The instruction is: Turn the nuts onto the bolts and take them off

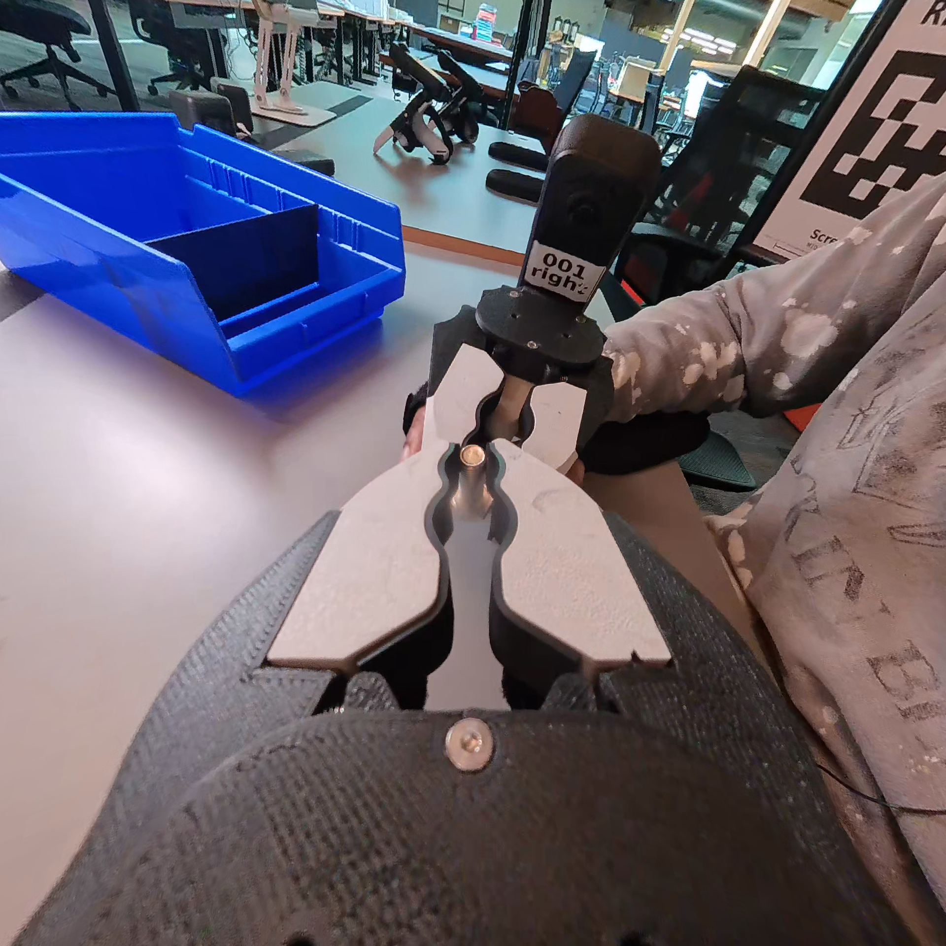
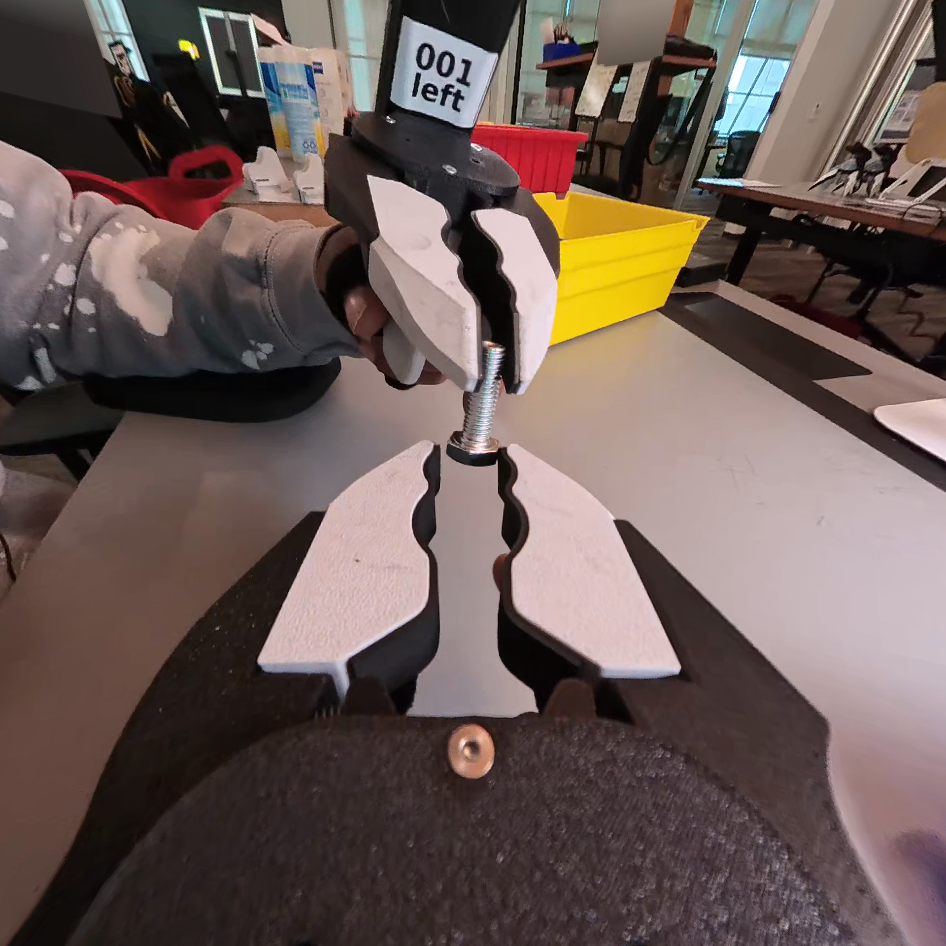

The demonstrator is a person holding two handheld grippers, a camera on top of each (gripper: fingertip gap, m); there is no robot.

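Steel bolt (image 2: pixel 483 394) in left tongs (image 2: pixel 490 385); nut (image 2: pixel 471 454) (right-view only) between right tongs (image 2: pixel 470 453)

Left gripper (image 2: pixel 495 381) and right gripper (image 2: pixel 470 453) tip to tip, both narrowly closed, sleeved forearms behind.

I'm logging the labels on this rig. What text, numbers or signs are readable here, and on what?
I do not copy out writing; these things bear it:
White sticker on the left gripper: black print.
White sticker on the right gripper: black print.
White board, far right: black square code, print cut off.
Blue-white packs behind: too blurred.
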